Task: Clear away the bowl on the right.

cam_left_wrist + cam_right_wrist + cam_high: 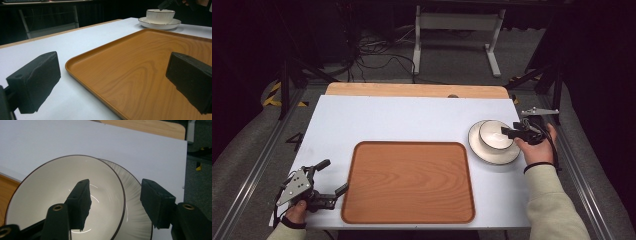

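Note:
A white bowl (493, 133) with a dark rim stands on a white plate (492, 154) at the right of the table. My right gripper (506, 133) reaches over the bowl's right edge. In the right gripper view the gripper (115, 187) straddles the rim: one jaw hangs inside the bowl (50, 187), the other outside above the plate (135, 205), with a gap on both sides. My left gripper (337, 175) rests open at the near left corner, beside the wooden tray (357, 152). Its view looks between its wide jaws across the tray (140, 65) towards the bowl (160, 15).
The tray lies in the middle of the white tabletop (402, 120). A wooden strip (412, 90) runs along the far edge. Beyond the table are a white desk frame (457, 22), cables on the floor and dark stands on both sides.

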